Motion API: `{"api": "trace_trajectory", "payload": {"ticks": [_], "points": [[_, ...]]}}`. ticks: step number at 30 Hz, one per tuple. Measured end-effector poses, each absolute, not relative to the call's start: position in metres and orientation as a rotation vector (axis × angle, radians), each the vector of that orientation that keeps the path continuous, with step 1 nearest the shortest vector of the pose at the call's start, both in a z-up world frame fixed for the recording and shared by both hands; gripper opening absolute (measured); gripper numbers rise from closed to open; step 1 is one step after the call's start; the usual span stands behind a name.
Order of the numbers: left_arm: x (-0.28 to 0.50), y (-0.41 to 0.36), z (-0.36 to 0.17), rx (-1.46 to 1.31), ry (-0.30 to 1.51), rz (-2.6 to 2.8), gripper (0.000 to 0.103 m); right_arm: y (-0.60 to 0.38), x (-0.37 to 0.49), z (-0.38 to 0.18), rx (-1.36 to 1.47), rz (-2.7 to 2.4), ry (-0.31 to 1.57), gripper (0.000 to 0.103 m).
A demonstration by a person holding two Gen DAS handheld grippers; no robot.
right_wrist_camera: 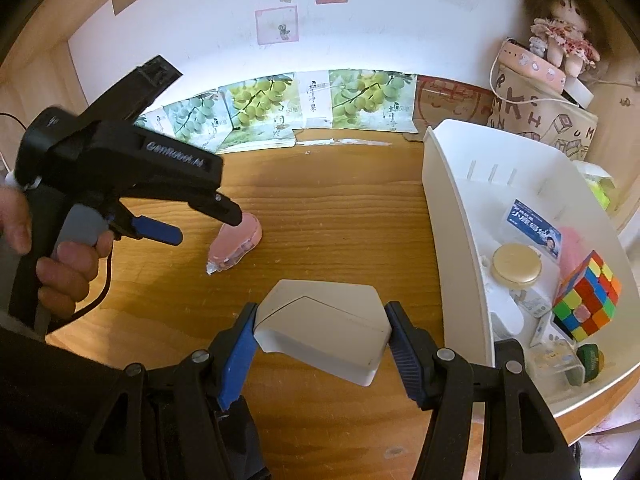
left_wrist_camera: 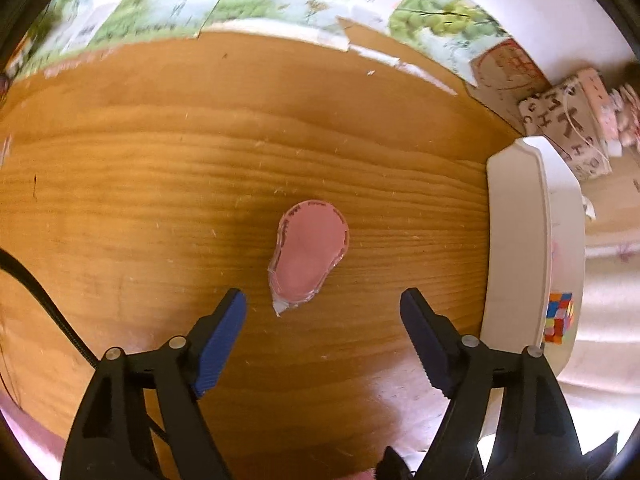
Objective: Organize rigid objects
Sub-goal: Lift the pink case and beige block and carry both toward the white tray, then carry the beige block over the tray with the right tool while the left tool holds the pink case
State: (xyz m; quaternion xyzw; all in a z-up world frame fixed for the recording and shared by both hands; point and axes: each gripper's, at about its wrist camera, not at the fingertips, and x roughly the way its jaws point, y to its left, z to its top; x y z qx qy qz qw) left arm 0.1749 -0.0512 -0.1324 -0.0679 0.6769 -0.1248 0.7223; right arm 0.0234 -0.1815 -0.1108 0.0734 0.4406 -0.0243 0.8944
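Right hand-held gripper [right_wrist_camera: 322,344] clenched grey box [right_wrist_camera: 324,330], bin-bound [right_wrist_camera: 448,216]; left hand-held gripper [left_wrist_camera: 323,308] stood released above pink case [left_wrist_camera: 310,252]; next: lower box in.

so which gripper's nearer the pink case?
Left. The left gripper hovers open right over the pink case, fingers either side. The right gripper is farther back, shut on a white box.

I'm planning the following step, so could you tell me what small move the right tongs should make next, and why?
Probably carry the grey box rightward over the white bin and let it go there. The right tongs already clamp the box above the table, and the bin beside it holds the cube and other sorted items.
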Motion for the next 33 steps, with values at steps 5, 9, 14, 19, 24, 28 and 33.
{"api": "trace_trajectory", "payload": {"ticks": [5, 9, 14, 19, 24, 28, 33], "points": [[0.184, -0.059, -0.145, -0.132, 1.535, -0.228, 0.083, -0.187, 0.013, -0.102, 0.145, -0.066, 0.925, 0.063], [0.189, -0.065, -0.159, -0.105, 1.566, -0.189, 0.082, -0.194, 0.002, -0.093, 0.16, -0.082, 0.924, 0.063], [0.192, -0.069, -0.17, -0.094, 1.592, -0.147, 0.082, -0.205, -0.009, -0.077, 0.187, -0.109, 0.917, 0.063], [0.196, -0.072, -0.175, -0.086, 1.592, -0.116, 0.08, -0.21, -0.014, -0.068, 0.193, -0.111, 0.904, 0.063], [0.2, -0.075, -0.177, -0.08, 1.58, -0.088, 0.072, -0.216, -0.013, -0.069, 0.191, -0.105, 0.913, 0.063], [0.203, -0.076, -0.175, -0.084, 1.559, -0.084, 0.067, -0.22, -0.012, -0.068, 0.185, -0.096, 0.916, 0.063], [0.204, -0.076, -0.173, -0.108, 1.543, -0.078, 0.059, -0.225, -0.011, -0.067, 0.176, -0.074, 0.919, 0.063]]}}
